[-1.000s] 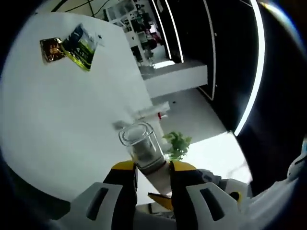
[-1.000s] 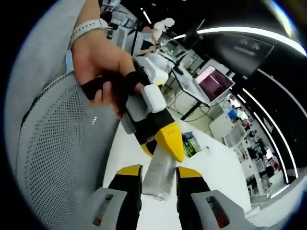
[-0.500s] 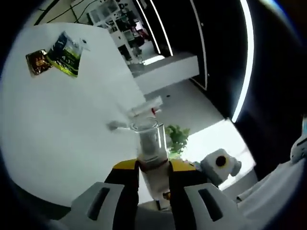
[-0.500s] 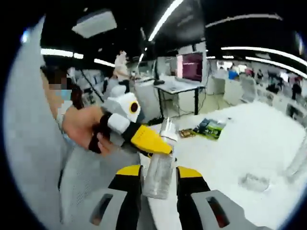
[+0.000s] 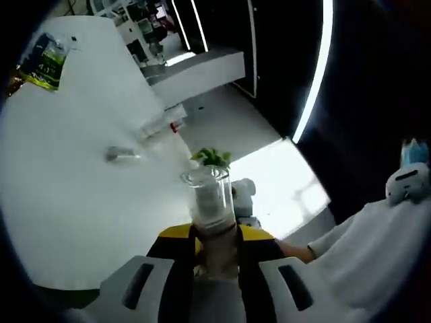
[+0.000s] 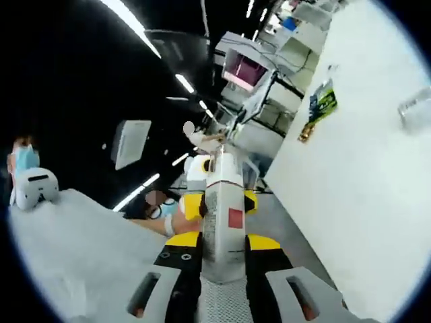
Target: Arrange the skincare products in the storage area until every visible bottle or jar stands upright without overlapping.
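A: Left gripper view: rolled, looks along its fingers (image 5: 176, 245) past the bench (image 5: 60, 175) edge; green packet (image 5: 44, 62) far beyond.

B: Right gripper view: tilted hard, bench (image 6: 363, 175) to one side, same green packet (image 6: 322, 105) near its far edge. Both views share bench and packet.

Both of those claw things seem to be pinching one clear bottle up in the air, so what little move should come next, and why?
Probably bring the bottle over the white table and lower it upright. It is off the table, its clear cap beyond the left gripper, its body in the right gripper. A green packet and other clear items lie far across the table, so near space looks free.
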### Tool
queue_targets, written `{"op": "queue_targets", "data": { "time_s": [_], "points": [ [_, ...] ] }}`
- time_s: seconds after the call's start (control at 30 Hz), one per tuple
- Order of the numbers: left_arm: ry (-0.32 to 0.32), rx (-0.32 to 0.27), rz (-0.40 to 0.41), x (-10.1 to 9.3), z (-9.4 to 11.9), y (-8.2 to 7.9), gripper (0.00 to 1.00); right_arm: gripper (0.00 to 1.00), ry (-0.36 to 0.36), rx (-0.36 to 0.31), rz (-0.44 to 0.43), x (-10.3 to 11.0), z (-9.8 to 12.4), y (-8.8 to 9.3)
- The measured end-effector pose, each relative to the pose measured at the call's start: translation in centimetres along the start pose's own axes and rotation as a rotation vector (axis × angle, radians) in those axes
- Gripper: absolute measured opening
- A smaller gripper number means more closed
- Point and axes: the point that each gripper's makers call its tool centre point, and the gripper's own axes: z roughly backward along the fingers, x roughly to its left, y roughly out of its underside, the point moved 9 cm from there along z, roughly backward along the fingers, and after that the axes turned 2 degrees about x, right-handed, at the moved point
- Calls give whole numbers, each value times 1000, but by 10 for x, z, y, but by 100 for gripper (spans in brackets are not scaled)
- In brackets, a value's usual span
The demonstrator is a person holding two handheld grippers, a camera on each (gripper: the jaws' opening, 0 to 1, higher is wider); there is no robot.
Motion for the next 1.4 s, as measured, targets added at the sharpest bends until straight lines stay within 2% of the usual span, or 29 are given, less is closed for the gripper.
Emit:
{"op": "queue_targets", "data": {
  "time_s": [0.03,0.1,0.17,0.2,0.23,0.4,0.43,0.47,0.6,0.73,0.87,1.0,1.1,1.13,1.2,1.27,1.3,1.37,1.4],
  "points": [
    [-5,4,-3,0,0,0,19,19,10,4,19,0,0,0],
    [-47,-2,-25,4,1,-1,19,19,80,-14,72,-3,0,-3],
    [-102,-36,24,10,3,-3,19,18,126,-64,69,-6,2,-8],
    [-118,-39,45,13,4,-3,19,18,151,-69,86,-8,4,-9],
    [-142,-35,66,15,4,-2,19,18,195,-59,116,-8,4,-10],
    [-191,-46,55,21,5,-3,18,18,379,-10,327,-5,-4,-13],
    [-200,-56,65,22,6,-4,18,18,424,9,385,-3,-8,-13],
    [-210,-66,72,24,7,-5,19,18,443,14,407,-2,-10,-13],
    [-239,-76,89,28,10,-5,20,18,612,105,624,2,-22,-14],
    [-258,-91,116,29,10,-5,22,18,780,231,922,10,-32,-15],
    [-270,-77,152,30,12,-5,22,18,843,299,1049,12,-35,-13],
    [-256,-76,111,28,14,-5,21,19,815,281,1001,11,-35,-14],
    [-257,-68,102,28,15,-5,20,19,793,300,980,10,-35,-14],
    [-271,-49,76,28,15,-4,20,19,756,336,956,8,-35,-12],
    [-292,-11,41,29,12,-1,20,19,728,344,895,5,-32,-11],
    [-303,37,12,28,10,2,20,18,664,346,796,1,-28,-9],
    [-302,48,6,28,9,3,20,17,645,329,754,-1,-25,-9],
    [-283,80,-19,26,6,6,20,18,529,262,587,-3,-16,-7],
    [-272,91,-29,24,4,7,20,18,496,246,530,-4,-13,-7]
  ]
}}
